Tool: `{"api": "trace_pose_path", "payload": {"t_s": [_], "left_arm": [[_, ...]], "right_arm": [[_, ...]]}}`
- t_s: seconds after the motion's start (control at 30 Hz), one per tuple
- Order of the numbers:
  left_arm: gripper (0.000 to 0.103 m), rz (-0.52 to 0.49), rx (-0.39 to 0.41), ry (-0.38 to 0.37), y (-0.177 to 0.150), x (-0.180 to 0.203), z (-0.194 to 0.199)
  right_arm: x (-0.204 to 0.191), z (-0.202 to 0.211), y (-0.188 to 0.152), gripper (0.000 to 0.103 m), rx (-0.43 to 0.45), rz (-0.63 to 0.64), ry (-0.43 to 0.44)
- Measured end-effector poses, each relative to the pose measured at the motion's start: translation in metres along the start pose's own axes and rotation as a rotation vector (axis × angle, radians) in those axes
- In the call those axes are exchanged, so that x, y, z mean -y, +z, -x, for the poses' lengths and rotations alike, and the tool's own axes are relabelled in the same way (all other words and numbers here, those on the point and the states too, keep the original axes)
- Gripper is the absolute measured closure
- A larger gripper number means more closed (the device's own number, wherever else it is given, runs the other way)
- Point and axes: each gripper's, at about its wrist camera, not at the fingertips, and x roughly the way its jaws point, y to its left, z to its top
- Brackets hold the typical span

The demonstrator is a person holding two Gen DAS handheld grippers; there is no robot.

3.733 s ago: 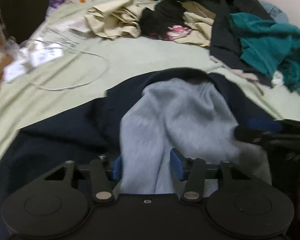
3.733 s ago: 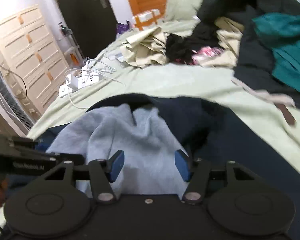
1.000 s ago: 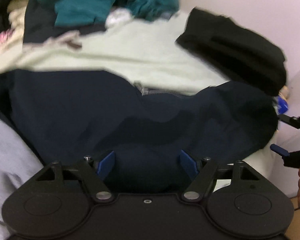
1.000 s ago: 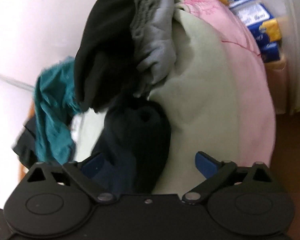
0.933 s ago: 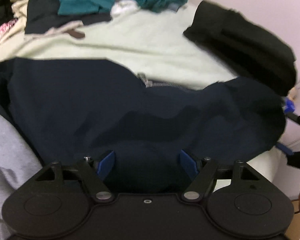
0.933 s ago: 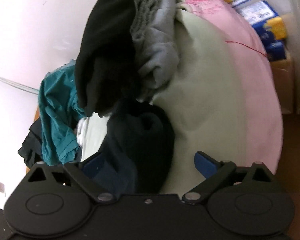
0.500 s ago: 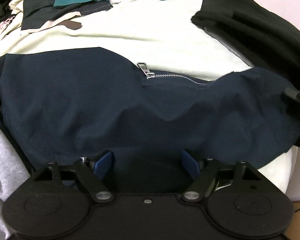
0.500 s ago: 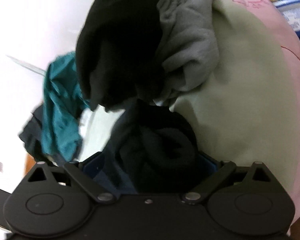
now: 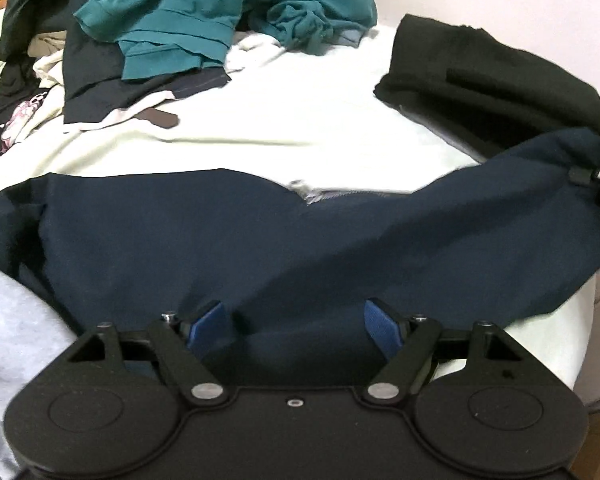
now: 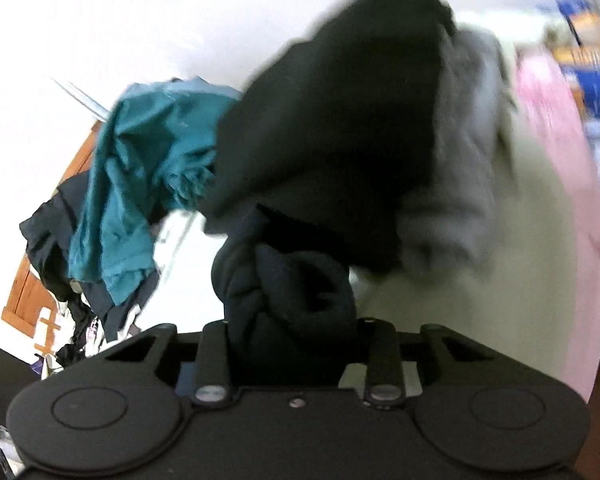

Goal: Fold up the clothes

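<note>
Bed (image 9: 300, 128) w/ a pale sheet fills the left wrist view, unsorted laundry heaped at 11 o'clock: teal top (image 9: 188, 20) over dark stuff. Black folded garment (image 9: 492, 80) sits at 1–2 o'clock, near the bed edge.

Your job right now is the navy jacket (image 9: 260, 248), spread wide across the middle, zip (image 9: 312, 196) showing at its far edge, grey lining (image 9: 8, 340) peeking out at 8 o'clock.

Left gripper (image 9: 296, 328): fingers apart, hovering over the near hem, cloth lying between them but nothing pinched.

Right gripper (image 10: 292, 328): jaws have just been closing, and they're now clamped on a bunched wad of the navy jacket (image 10: 288, 292). You can see that same end pulled up at 3 o'clock in the left view, fabric taut toward the right gripper (image 9: 592, 180).

Read on the step: looks like you're straightening / starting to fold over the right-hand end, prob a sleeve or side panel. Early days, jacket is flat but not folded yet.

Next move, I'd say: carry that right end across toward 9 o'clock and lay it over the body. Left gripper needs to pin or pinch the near hem so the whole thing doesn't drag. Watch the black garment; it's close to the lifted end, could get swept off.
</note>
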Motion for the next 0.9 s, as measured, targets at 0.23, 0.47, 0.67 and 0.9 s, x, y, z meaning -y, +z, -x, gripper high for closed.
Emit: {"api": "trace_pose_path", "payload": {"t_s": [0.23,0.47,0.67,0.9], "left_arm": [[0.022,0.099,-0.012,0.159,-0.01,-0.047,0.005],[0.022,0.079,-0.128,0.143,-0.026,-0.06,-0.038],[0.018,0.13,-0.128,0.101,-0.019,-0.071,-0.039],[0.018,0.279,-0.004,0.037,-0.021,-0.106,0.021]], "right_arm": [[-0.004,0.01,0.011,0.075,0.021,-0.02,-0.045],[-0.011,0.01,0.018,0.075,0.049,0.002,-0.052],[-0.058,0.019,0.026,0.075,0.099,0.081,0.022],[-0.13,0.031,0.019,0.075,0.11,0.169,0.173]]}}
